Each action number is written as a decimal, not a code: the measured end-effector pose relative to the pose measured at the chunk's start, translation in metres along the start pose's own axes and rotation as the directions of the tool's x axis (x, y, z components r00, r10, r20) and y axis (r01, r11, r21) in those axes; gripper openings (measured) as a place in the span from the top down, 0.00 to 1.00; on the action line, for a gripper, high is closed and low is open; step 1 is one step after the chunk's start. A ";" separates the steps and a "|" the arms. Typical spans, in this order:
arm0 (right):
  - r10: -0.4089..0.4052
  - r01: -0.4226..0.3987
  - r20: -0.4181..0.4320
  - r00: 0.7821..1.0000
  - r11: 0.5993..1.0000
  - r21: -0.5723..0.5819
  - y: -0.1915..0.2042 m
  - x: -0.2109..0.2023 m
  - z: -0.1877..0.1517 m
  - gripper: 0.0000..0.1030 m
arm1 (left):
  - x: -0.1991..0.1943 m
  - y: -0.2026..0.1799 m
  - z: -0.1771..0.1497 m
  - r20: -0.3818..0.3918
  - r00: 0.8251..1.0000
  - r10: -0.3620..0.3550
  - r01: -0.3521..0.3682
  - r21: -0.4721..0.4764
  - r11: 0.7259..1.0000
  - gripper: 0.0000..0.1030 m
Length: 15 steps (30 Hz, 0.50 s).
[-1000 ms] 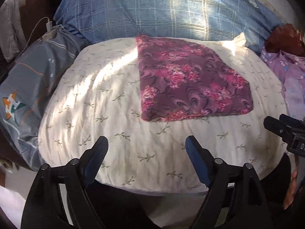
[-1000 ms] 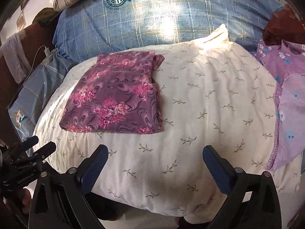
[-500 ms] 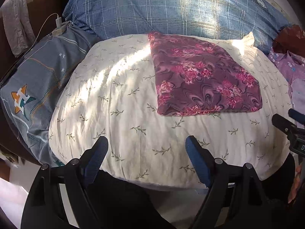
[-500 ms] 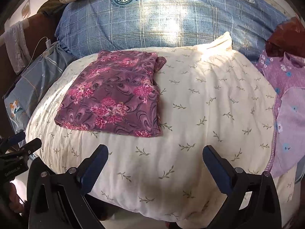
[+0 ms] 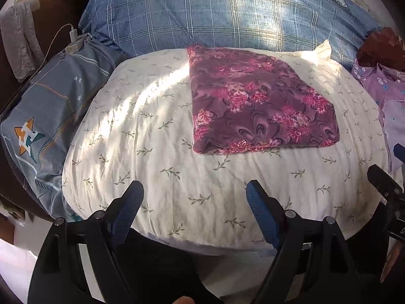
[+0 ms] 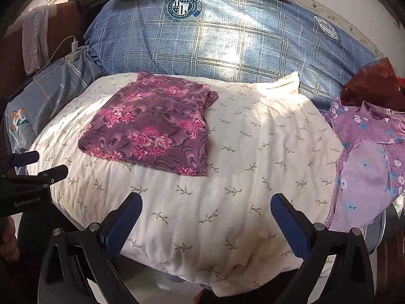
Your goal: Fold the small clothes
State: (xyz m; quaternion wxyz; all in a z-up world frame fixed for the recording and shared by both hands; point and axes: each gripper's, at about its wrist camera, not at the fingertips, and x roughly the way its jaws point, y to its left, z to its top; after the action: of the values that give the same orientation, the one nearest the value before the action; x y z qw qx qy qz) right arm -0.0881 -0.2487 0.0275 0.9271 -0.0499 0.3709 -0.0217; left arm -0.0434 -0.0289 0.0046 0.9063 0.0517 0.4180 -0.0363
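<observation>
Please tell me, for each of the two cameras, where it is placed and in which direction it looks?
Left wrist: sits on the left tool, looks forward and down at the white pillow; its own open fingers show, and the right tool at the right edge.
Right wrist: sits on the right tool, same downward look; its open fingers show, the left tool at the left edge.
Shared: the pillow, the folded floral garment, the blue plaid bedding.
</observation>
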 end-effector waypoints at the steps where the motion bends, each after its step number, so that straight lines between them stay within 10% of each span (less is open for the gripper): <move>1: 0.004 -0.004 -0.005 1.000 1.000 0.004 0.000 -0.001 0.001 0.01 | -0.002 0.001 -0.001 0.002 1.000 -0.008 0.008 -0.001 1.000 0.19; 15: -0.003 0.003 -0.014 1.000 1.000 0.023 -0.007 -0.014 -0.002 0.01 | -0.017 -0.005 -0.004 0.047 0.997 -0.060 0.058 0.027 0.998 0.19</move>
State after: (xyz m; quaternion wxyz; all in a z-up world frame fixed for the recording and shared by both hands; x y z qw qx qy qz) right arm -0.0992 -0.2546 0.0364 0.9249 -0.0397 0.3772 -0.0276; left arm -0.0577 -0.0328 0.0150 0.9138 0.0500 0.3971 -0.0696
